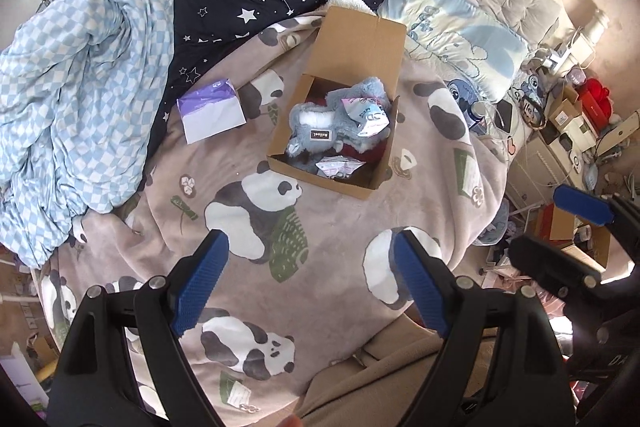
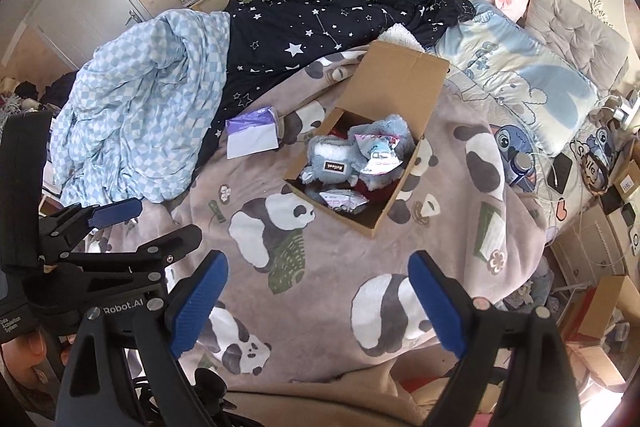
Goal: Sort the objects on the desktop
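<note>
Grippers left [image 1: 308, 283] and right [image 2: 318, 299] are held spread wide and empty above the panda blanket [image 1: 340, 227]. Farther out, purple tissue pack [image 1: 211, 110] is seen lying left of the cardboard box [image 1: 320, 179], apart from it; it is judged light, soft and crushable, best pinched gently across its short sides.

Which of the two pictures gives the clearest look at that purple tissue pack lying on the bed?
The left wrist view: the purple tissue pack appears larger there, with its top and white front face plain. The right wrist view shows it smaller and farther off, though unblocked.
</note>
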